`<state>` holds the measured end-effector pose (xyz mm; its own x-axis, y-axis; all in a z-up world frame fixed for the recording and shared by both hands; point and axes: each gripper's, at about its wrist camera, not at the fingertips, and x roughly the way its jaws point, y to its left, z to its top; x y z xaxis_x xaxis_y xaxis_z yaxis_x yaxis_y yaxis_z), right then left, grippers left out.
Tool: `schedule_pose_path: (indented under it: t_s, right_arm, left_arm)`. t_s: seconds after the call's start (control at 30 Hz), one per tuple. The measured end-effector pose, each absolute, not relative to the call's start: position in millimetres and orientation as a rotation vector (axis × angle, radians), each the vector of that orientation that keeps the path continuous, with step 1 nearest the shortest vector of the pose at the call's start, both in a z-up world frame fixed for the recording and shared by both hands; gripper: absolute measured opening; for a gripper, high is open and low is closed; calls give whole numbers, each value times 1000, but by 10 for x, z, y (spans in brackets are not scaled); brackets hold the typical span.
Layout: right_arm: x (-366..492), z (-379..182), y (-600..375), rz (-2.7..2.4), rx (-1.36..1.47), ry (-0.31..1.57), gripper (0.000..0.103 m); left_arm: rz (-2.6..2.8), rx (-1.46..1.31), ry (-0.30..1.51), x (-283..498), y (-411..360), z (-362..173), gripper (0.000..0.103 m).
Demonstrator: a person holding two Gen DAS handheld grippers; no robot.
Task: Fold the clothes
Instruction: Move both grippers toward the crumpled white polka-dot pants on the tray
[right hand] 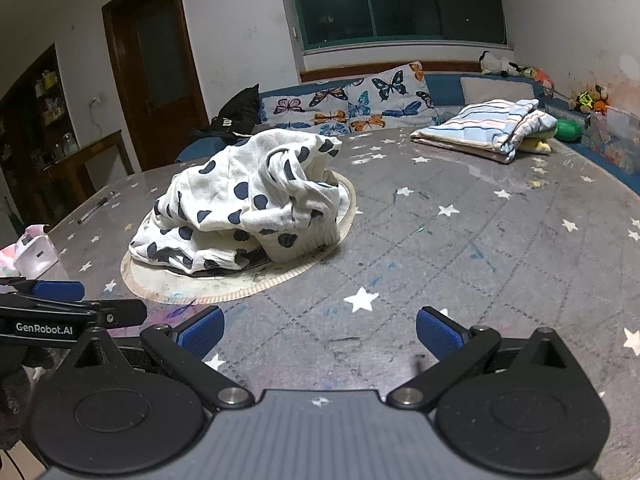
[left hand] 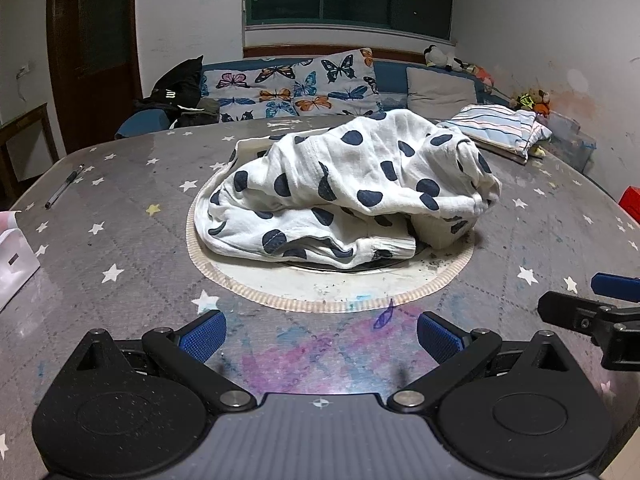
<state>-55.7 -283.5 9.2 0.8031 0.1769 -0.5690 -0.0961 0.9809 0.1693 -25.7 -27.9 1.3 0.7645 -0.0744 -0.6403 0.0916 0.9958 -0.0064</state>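
White, navy-spotted garment (left hand: 352,188) heaped crumpled on the round mat (left hand: 332,292) at table (left hand: 120,248) centre, striped pile (right hand: 488,124) folded beyond, left gripper (left hand: 320,336) and right gripper (right hand: 320,334) both wide open, empty, short of it; risk: several layers pinched together, snagging any spread.

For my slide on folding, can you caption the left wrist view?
Open left gripper faces a crumpled polka-dot garment on the star-print table, folded striped clothes behind.
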Motion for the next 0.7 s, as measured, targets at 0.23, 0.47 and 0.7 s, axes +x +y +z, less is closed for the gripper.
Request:
schedule_pose_path:
  t_s: [0.23, 0.47, 0.7]
  right_arm:
    - [-506, 67, -2827, 152, 131, 636, 103]
    - [-436, 37, -2836, 154, 139, 653, 103]
    - [-360, 0, -2832, 163, 140, 676, 103]
  left_arm:
    - [-97, 31, 703, -193, -298, -7, 103]
    - [-108, 35, 713, -112, -310, -24, 103]
    - [-116, 36, 725, -11, -322, -41, 103]
